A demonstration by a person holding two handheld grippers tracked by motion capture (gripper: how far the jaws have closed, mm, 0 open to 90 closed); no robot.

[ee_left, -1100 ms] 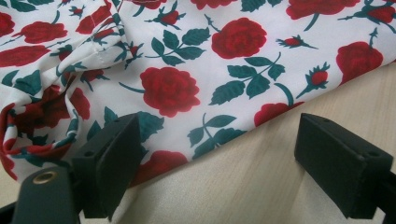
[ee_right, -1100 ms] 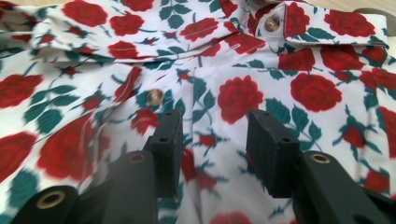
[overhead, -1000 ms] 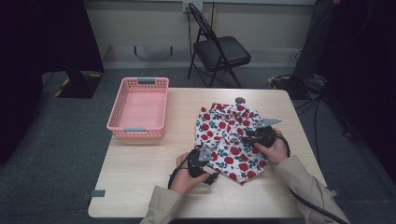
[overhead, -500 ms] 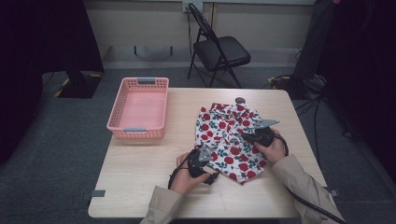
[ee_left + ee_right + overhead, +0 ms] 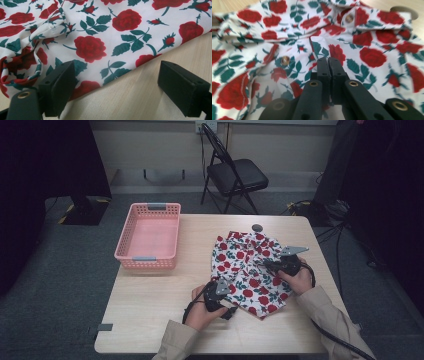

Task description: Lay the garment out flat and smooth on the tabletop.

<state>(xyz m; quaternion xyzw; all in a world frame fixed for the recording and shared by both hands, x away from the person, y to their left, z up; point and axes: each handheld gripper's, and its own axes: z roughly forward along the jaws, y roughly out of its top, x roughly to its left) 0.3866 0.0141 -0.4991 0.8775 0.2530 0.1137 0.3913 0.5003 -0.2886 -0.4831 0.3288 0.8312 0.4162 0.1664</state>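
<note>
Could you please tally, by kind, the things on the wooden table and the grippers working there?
White fabric garment printed with red roses: 1
Pink plastic lattice basket: 1
Small dark round disc: 1
Black two-jaw grippers, left gripper and right gripper: 2
Total: 5

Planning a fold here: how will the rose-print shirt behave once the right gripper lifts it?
The shirt will probably drape limply: it lies rumpled in soft folds. It looks thin and light, so only the fold pinched by the right gripper should rise at first. On the smooth table it may slide when tugged.
</note>
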